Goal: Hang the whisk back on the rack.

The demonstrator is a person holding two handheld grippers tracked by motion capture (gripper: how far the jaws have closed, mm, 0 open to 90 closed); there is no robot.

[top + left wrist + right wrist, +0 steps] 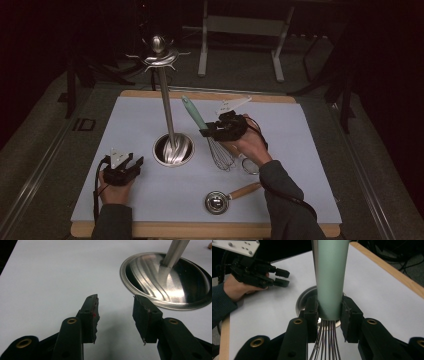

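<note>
A: Nearest the table edge?
B: Small strainer (216,201) with a wooden handle, lying flat, untouched. Just beyond it, a wire ring of another utensil (250,165), partly hidden by the right hand.

A: Left side?
B: Left gripper (131,165) resting on the white mat (125,200), jaws apart, nothing between them; round steel base (172,280) just beyond its tips.

A: Middle?
B: Right gripper (329,315) clamped on the whisk (220,152) at the bottom of its pale green handle, wires hanging below, handle tilted up and away to the left.

A: Far?
B: Hanging stand (165,95) rising from that base, hooks bare at the top.

A: Progress?
B: Whisk gripped and seemingly lifted; hanging not yet done, likely next. Strainer still to go.
</note>
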